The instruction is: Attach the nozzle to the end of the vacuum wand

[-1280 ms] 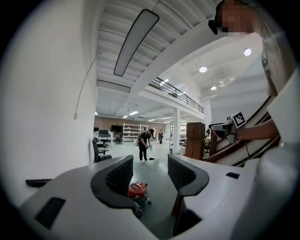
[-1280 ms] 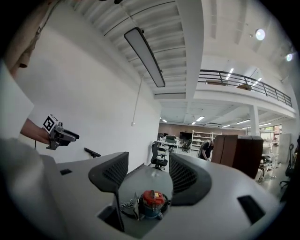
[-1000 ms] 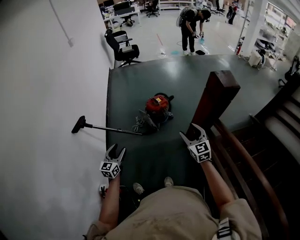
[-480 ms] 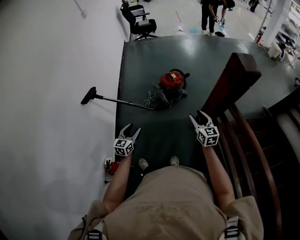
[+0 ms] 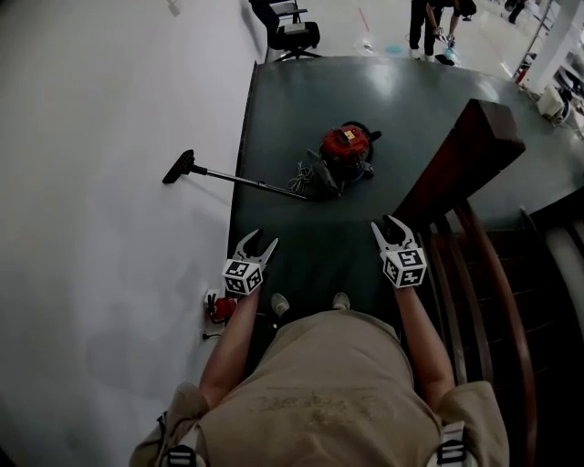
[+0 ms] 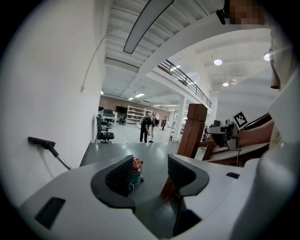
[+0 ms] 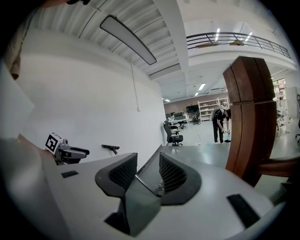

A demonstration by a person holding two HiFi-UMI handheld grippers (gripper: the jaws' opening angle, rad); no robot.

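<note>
The red canister vacuum (image 5: 347, 146) sits on the dark green floor ahead of me. Its thin wand (image 5: 251, 182) runs left from the coiled hose and ends in a black nozzle (image 5: 180, 167) that leans on the white wall. My left gripper (image 5: 257, 240) is open and holds nothing, well short of the wand. In the left gripper view the vacuum (image 6: 136, 168) shows far off between its jaws (image 6: 150, 171). My right gripper (image 5: 389, 225) hangs beside the wooden post; its jaws have just been closing, a gap remains and nothing is between them (image 7: 146, 171).
A tall wooden newel post (image 5: 456, 160) and a stair banister (image 5: 497, 283) stand at my right. A small red object (image 5: 220, 308) lies by the wall near my feet. An office chair (image 5: 292, 32) and a bending person (image 5: 429, 23) are far back.
Both grippers have come down and nearer my body. The right jaws stand narrower than before. The vacuum and wand have not moved on the floor.
</note>
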